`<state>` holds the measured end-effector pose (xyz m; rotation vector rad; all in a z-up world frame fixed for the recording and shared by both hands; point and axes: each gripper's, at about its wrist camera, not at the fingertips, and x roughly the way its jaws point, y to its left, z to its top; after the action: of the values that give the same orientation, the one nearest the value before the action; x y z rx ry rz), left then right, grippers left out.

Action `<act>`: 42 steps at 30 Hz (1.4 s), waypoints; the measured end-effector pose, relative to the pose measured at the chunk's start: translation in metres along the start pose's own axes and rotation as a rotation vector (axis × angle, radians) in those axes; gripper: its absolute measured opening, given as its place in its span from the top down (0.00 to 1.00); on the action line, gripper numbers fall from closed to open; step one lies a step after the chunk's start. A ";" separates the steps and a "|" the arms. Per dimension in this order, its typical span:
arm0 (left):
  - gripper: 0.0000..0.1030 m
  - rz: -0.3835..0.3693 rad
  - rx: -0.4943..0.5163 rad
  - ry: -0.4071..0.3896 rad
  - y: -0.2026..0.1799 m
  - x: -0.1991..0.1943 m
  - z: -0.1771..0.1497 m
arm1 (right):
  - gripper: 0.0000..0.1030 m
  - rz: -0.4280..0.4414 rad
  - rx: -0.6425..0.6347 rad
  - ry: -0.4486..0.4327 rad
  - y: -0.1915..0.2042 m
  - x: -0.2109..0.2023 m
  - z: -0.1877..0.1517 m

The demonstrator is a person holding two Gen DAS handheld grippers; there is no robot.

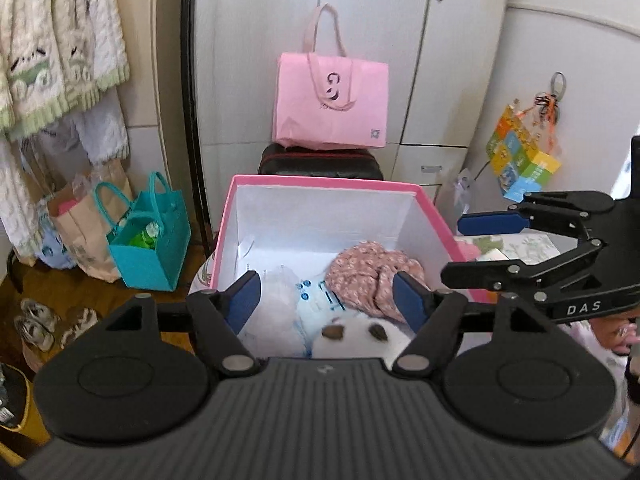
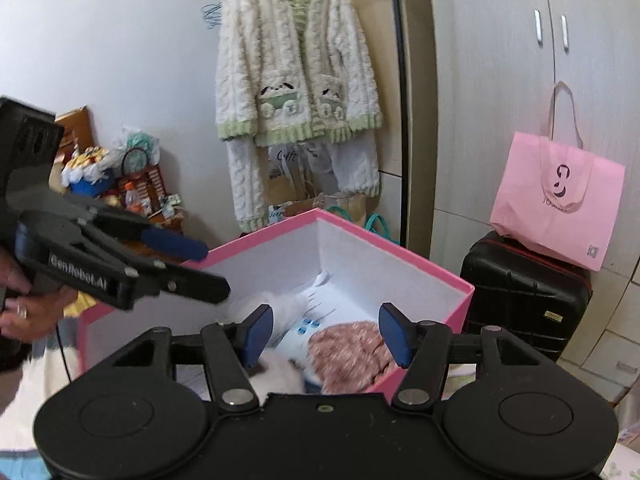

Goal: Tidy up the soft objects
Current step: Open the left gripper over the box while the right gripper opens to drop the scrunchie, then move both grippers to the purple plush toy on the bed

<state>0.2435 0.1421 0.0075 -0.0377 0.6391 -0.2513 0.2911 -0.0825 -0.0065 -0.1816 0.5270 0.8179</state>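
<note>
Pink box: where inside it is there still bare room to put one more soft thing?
Inside the pink box, the bare white floor is at the back, between the far wall and the floral cloth, and along the left wall behind the white plastic-wrapped pack. The near side is crowded: cloth, pack and white plush toy lie together.

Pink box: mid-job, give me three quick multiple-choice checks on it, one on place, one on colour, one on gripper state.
1. Where is the floral cloth?
A. Inside the pink box
B. On the suitcase
C. On a hanger

2. What colour are the box's inner walls?
A. Pink
B. White
C. Teal

3. How do the left gripper jaws stand?
A. Shut on the cloth
B. Open, holding nothing
C. Shut empty

A: the cloth lies on the box floor. B: the walls show white under a pink rim. B: the pads stand apart, gripping nothing.
</note>
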 end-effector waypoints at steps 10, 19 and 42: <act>0.29 -0.108 0.061 0.009 -0.024 -0.063 -0.020 | 0.37 -0.007 -0.072 0.021 0.048 -0.065 -0.021; 0.26 -0.117 0.129 0.025 -0.053 -0.109 -0.038 | 0.34 -0.016 -0.066 0.014 0.078 -0.114 -0.029; 0.07 -0.298 0.226 0.127 -0.142 -0.116 -0.091 | 0.08 -0.158 -0.027 0.083 0.081 -0.204 -0.114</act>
<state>0.0687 0.0365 0.0181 0.1018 0.7278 -0.6161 0.0732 -0.1996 0.0043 -0.2801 0.5722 0.6656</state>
